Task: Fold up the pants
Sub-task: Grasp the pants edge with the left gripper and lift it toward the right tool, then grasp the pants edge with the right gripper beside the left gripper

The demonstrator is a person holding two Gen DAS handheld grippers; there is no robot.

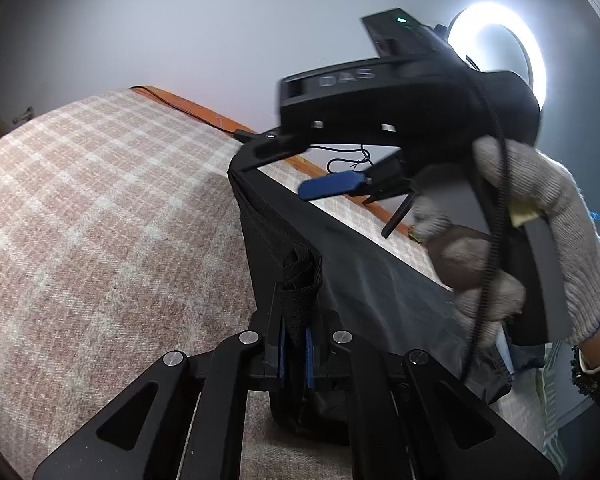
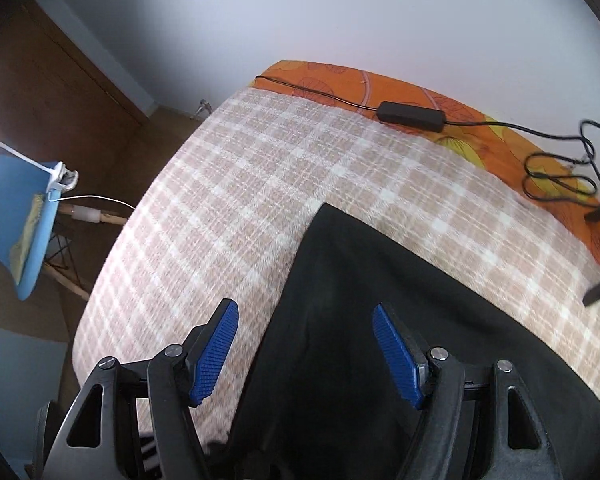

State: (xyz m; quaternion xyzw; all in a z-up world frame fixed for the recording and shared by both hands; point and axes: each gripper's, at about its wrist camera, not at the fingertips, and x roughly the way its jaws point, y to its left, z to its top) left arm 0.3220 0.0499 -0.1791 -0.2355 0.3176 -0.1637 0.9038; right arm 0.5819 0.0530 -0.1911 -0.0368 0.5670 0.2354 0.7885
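Black pants (image 1: pixel 352 264) lie on a beige checked blanket (image 1: pixel 100 220). My left gripper (image 1: pixel 296 320) is shut on a bunched edge of the pants and holds it raised. My right gripper (image 1: pixel 340 184), held by a gloved hand (image 1: pixel 520 240), hovers beyond the pants' far edge in the left wrist view. In the right wrist view my right gripper (image 2: pixel 304 348) is open, blue pads (image 2: pixel 216 352) wide apart, above the flat black pants (image 2: pixel 380 280), holding nothing.
An orange patterned sheet (image 2: pixel 420 96) borders the blanket's (image 2: pixel 240 184) far edge, with a black power adapter (image 2: pixel 412 116) and coiled cable (image 2: pixel 560 172) on it. A blue chair (image 2: pixel 20 216) stands left of the bed. A ring light (image 1: pixel 500 52) shines at the wall.
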